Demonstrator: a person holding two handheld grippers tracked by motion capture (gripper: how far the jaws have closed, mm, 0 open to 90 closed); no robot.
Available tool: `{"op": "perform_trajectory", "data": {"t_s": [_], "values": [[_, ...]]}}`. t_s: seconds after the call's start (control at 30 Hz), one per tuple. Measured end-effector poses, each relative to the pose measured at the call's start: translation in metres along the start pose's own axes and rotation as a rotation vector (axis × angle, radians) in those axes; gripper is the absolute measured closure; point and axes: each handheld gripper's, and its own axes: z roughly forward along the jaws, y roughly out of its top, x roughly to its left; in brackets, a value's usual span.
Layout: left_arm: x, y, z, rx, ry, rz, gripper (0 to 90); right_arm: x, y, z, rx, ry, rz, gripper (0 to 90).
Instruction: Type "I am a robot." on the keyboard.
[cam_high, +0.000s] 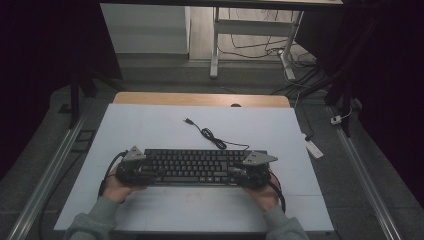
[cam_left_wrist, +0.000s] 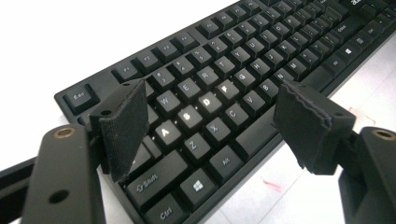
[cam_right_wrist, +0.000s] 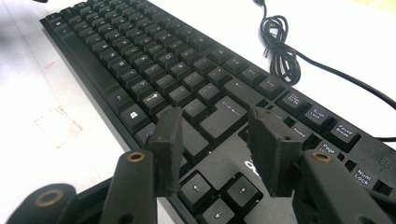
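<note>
Lying flat near the front of the white surface (cam_high: 150, 125): black keyboard (cam_high: 192, 166), rigid, light, keycaps fragile. Left tool (cam_left_wrist: 210, 123) released, spread above A-S-D. Right tool (cam_right_wrist: 215, 149) parted over arrow keys, gripping nothing. Best taken by both end edges.

In the left gripper view the black keyboard (cam_left_wrist: 224, 93) is running off the top-right corner and the bottom edge, and its left jaw is covering the Tab and Caps Lock keys. In the right gripper view the keyboard's number pad is being cut off at the right edge, the two jaws are hiding keys around the arrow cluster, and the black cable (cam_right_wrist: 280, 51) is leaving the frame at the right. In the high view the key legends are showing too small to read — the grey three-cornered plates are covering both keyboard ends.
</note>
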Motion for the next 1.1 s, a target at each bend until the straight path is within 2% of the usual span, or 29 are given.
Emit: {"op": "perform_trajectory", "data": {"t_s": [0.43, 0.73, 0.9, 1.1], "values": [[0.001, 0.000, 0.001, 0.001, -0.001, 0.015, 26.6, 0.001, 0.003, 0.000, 0.003, -0.005, -0.015, 53.0], [0.001, 0.000, -0.001, -0.002, 0.002, 0.018, 26.7, 0.007, 0.011, 0.004, 0.008, 0.021, -0.036, 52.7], [0.002, 0.000, 0.000, 0.001, 0.003, 0.019, 26.6, 0.011, 0.016, 0.010, 0.011, 0.041, -0.046, 57.5], [0.002, 0.000, 0.000, 0.002, 0.005, 0.019, 26.5, 0.016, 0.023, 0.016, 0.018, 0.077, -0.060, 71.2]]}}
